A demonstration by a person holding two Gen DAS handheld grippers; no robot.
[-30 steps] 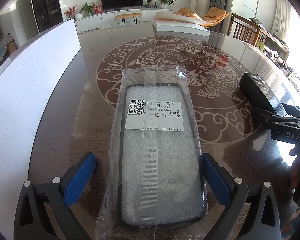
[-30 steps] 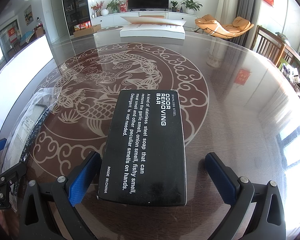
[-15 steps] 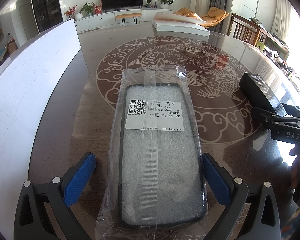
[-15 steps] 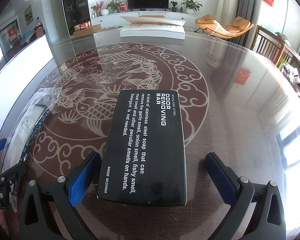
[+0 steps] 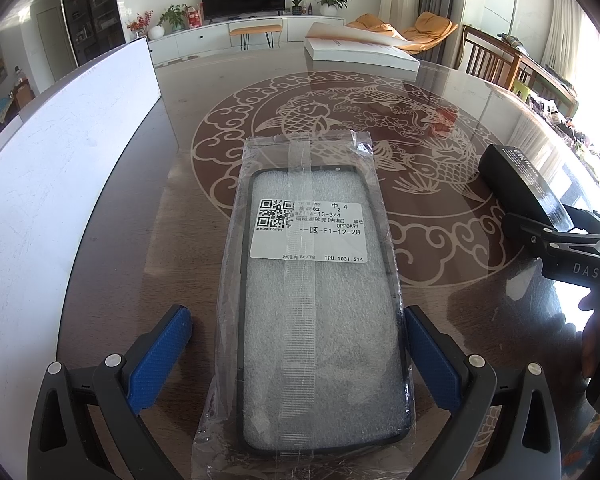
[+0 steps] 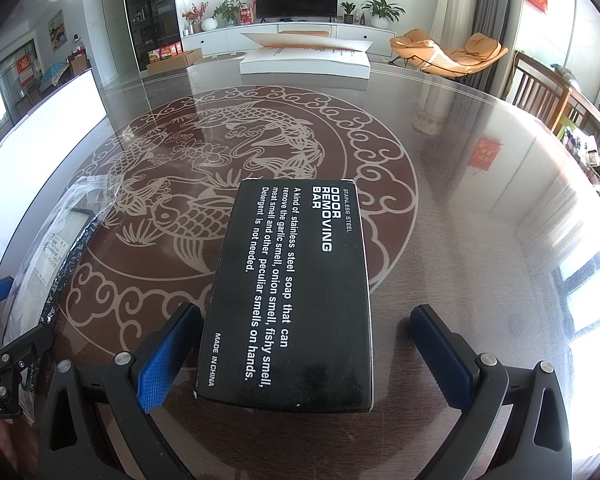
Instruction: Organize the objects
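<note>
A bagged phone case (image 5: 316,300) with a white label lies flat on the glass table, between the open fingers of my left gripper (image 5: 296,356); the right pad sits close to the bag, the left pad stands apart. A black odor-removing-bar box (image 6: 292,292) lies flat between the open fingers of my right gripper (image 6: 304,356); the left pad is near the box edge, the right pad apart. The box also shows at the right of the left wrist view (image 5: 520,184), and the bagged case at the left of the right wrist view (image 6: 60,240).
The table (image 6: 480,240) is a round glass top with a fish pattern. A white board (image 5: 60,184) stands along its left side. A flat white box (image 6: 304,60) lies at the far edge. Wooden chairs (image 5: 496,60) stand at the right.
</note>
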